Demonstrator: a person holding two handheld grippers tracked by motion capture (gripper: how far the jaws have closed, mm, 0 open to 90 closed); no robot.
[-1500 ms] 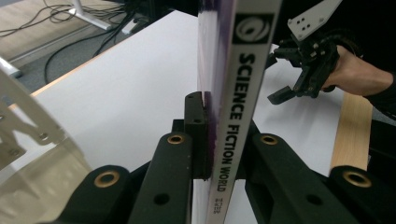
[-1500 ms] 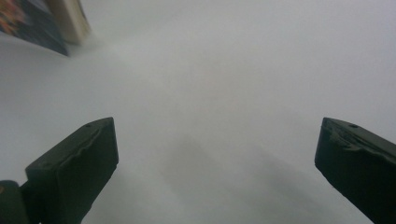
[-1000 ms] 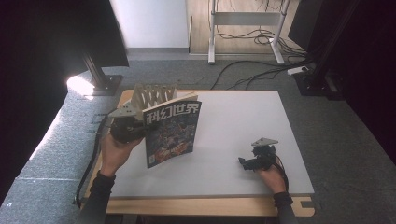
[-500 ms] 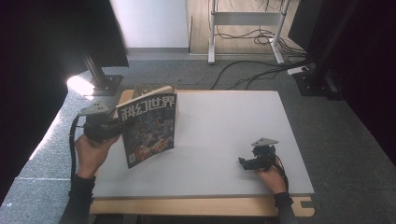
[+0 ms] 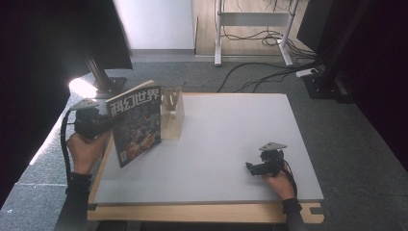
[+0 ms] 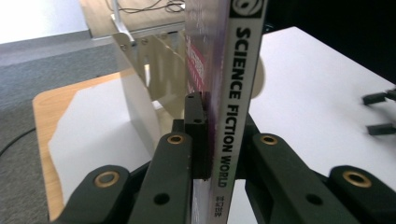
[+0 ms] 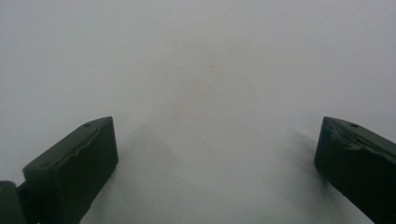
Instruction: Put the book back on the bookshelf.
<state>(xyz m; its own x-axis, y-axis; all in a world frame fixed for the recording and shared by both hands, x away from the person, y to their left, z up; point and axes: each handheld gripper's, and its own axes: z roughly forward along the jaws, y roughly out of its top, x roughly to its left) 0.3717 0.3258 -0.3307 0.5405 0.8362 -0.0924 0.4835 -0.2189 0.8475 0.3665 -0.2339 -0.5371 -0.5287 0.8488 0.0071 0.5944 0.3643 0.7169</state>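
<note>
The table (image 5: pixel 226 139) takes up the middle of the high view: a white sheet over a wooden top whose bare edge runs along the bottom and left of the frame. Around it lies grey carpet, with a white metal frame and loose cables at the upper middle and dark screens down both sides. A lamp glares at the left, beside a black stand.

The magazine (image 5: pixel 135 122) stands at the table's left edge, in the left-centre of the high view. It is held upright above the surface, its cover turned toward the camera with large Chinese characters on a white band over a busy, colourful illustration. The left gripper view adds what the high view cannot: the white spine (image 6: pixel 236 93) seen edge-on, printed "SCIENCE FICTION WORLD" in black.

Just right of the magazine in the high view stands a pale wooden rack (image 5: pixel 172 115) with upright slats. In the left gripper view it sits behind the magazine; whether they touch I cannot tell.

The left tool (image 5: pixel 89 122) sits at the left edge of the high view, in a hand off the table's edge. In its own view (image 6: pixel 212 140) it is clenched on the magazine near the spine's lower part.

The right tool (image 5: pixel 262 166) rests at the lower right of the high view. Its own view (image 7: pixel 215 154) shows it released, jaws wide apart over bare white table.
</note>
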